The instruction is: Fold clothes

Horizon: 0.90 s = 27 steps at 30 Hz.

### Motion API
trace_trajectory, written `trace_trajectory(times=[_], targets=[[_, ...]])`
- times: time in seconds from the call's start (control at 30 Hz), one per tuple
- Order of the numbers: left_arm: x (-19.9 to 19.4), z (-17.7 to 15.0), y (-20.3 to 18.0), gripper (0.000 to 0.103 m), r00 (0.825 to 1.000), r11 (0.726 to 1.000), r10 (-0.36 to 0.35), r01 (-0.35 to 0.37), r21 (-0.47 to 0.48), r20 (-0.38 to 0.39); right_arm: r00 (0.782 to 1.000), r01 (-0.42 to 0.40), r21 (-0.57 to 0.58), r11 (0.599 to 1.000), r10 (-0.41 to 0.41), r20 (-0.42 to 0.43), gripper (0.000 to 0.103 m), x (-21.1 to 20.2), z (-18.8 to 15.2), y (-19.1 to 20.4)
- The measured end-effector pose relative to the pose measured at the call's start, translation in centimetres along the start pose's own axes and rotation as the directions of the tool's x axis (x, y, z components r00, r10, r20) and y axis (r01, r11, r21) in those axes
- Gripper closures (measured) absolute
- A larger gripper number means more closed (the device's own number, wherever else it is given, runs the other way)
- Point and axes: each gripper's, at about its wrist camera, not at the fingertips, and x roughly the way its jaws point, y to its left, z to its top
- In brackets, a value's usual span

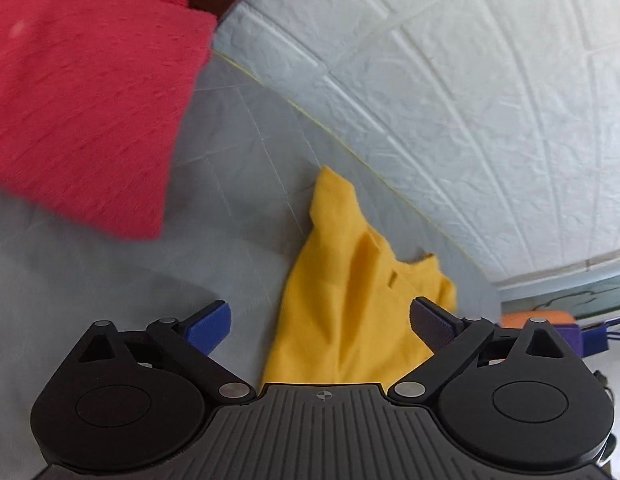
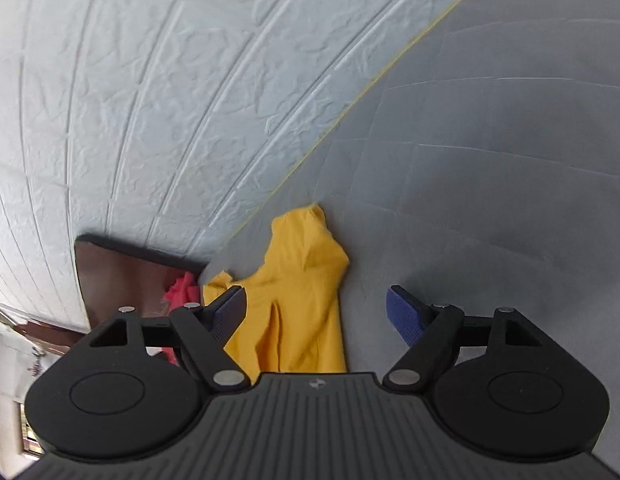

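A yellow garment [image 1: 349, 300] lies crumpled on the grey table [image 1: 238, 152] against the white wall. It also shows in the right wrist view [image 2: 298, 300]. My left gripper [image 1: 319, 322] is open and empty, hovering just short of the garment. My right gripper [image 2: 315, 314] is open and empty, with the garment between and ahead of its blue pads [image 2: 403, 318]. A red cloth [image 1: 82, 96] lies at the left of the table, blurred; a bit of it shows in the right wrist view [image 2: 184, 288].
A white brick-pattern wall [image 1: 449, 100] borders the table's far edge. A dark brown panel [image 2: 122, 268] stands at the table's end. An orange and purple object [image 1: 549, 322] sits at the right beyond the table.
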Motion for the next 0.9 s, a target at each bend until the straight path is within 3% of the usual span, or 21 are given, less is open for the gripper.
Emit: trace_trajectory(times=[0.1, 0.2, 0.27, 0.33, 0.4, 0.53, 0.7, 0.9], targets=[[1.9, 1.9, -1.1, 0.003, 1.0, 0.998, -0.007, 0.008, 0.056, -0.025, 0.997, -0.077, 0.019, 0.997, 0.078, -0.029, 0.023, 2.2, 1.8, -0.2], [3.1, 3.6, -2.2, 0.004, 0.999, 0.997, 0.015, -0.011, 0.076, -0.044, 0.994, -0.088, -0.017, 0.996, 0.086, -0.071, 0.025, 3.7, 2.9, 0.5], [3.8, 4.2, -3.0, 0.011, 0.998, 0.993, 0.042, -0.036, 0.115, -0.055, 0.995, -0.042, -0.082, 0.996, 0.034, -0.097, 0.039, 4.4, 3.0, 1.4], [4.5, 4.5, -3.8, 0.031, 0.994, 0.984, 0.087, -0.076, 0.161, -0.064, 0.992, 0.01, -0.093, 0.996, -0.022, -0.127, 0.086, 5.2, 2.9, 1.5], [4.9, 4.5, -4.0, 0.091, 0.989, 0.978, 0.129, -0.115, 0.172, -0.071, 0.99, 0.027, -0.099, 0.995, -0.04, -0.132, 0.092, 5.5, 2.8, 1.3], [4.9, 4.1, -4.6, 0.095, 0.985, 0.967, 0.165, -0.151, 0.205, -0.048, 0.995, 0.035, -0.156, 0.987, -0.049, -0.088, 0.094, 4.9, 1.8, 2.6], [0.4, 1.5, -6.5, 0.096, 0.995, 0.955, 0.068, -0.086, 0.284, 0.072, 0.997, -0.078, -0.291, 0.954, 0.069, -0.04, 0.094, 0.6, -1.0, 6.4], [-8.9, -6.6, -7.4, 0.095, 0.977, 0.896, -0.094, 0.0, 0.444, 0.191, 0.984, -0.178, -0.531, 0.829, 0.144, -0.106, 0.094, -7.4, -8.6, 10.2]])
